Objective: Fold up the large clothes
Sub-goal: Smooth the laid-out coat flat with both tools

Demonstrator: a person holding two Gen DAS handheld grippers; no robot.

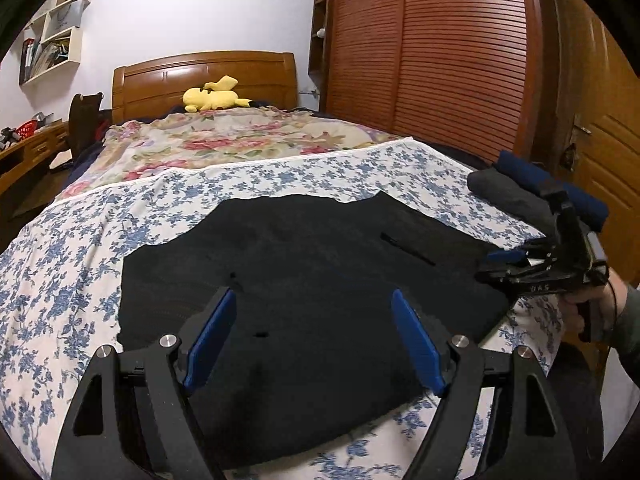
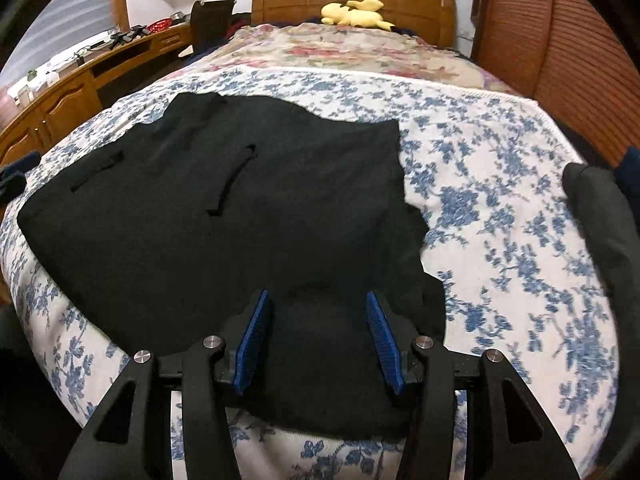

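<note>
Black garment (image 1: 304, 280) lies flat on the bed (image 1: 60, 280) (floral sheet); left hand-held gripper (image 1: 314, 334) and right hand-held gripper (image 2: 318, 338) hover, jaws apart, empty.

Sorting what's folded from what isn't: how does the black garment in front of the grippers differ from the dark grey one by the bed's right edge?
The black garment lies spread flat over the blue floral sheet; the dark grey garment is a compact folded bundle. The black one covers far more of the bed. The grey one sits beside a navy bundle; the black one lies alone. Both rest on the same sheet.
</note>
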